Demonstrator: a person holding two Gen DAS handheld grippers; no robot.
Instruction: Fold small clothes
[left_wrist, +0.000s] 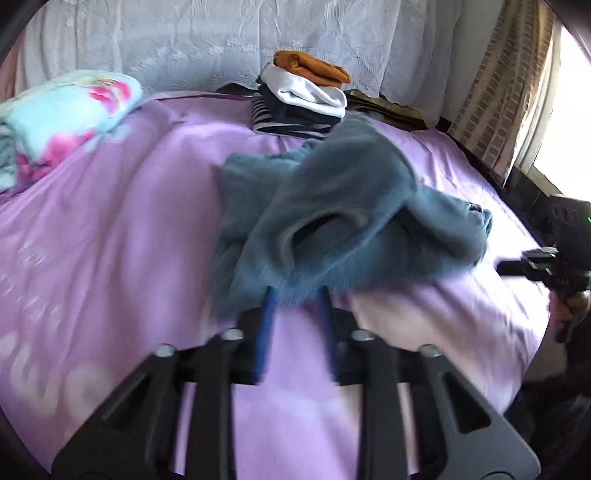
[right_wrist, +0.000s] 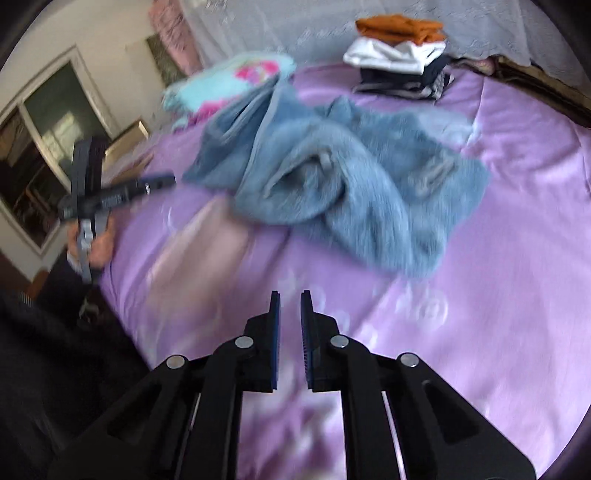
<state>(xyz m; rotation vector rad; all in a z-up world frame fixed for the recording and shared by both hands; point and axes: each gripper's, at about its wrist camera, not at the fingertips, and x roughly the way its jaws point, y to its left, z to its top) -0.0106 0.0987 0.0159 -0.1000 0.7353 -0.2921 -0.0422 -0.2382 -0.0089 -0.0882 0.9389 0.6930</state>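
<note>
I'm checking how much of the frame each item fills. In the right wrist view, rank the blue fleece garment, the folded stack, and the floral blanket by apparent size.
1. Blue fleece garment, by far the largest, though also nearest the camera.
2. Folded stack and floral blanket look alike in size; the blanket is partly hidden and blurred, so I won't rank them.

We have two black grippers. The left gripper (left_wrist: 297, 295) has big black arms with round silver screws and thin blue pads (left_wrist: 266, 325) on its fingers. The right gripper (right_wrist: 290, 299) looks the same, with blue pads (right_wrist: 305, 332) too. At the lower left of the right view, our sleeve (right_wrist: 48, 295) is dark.
</note>
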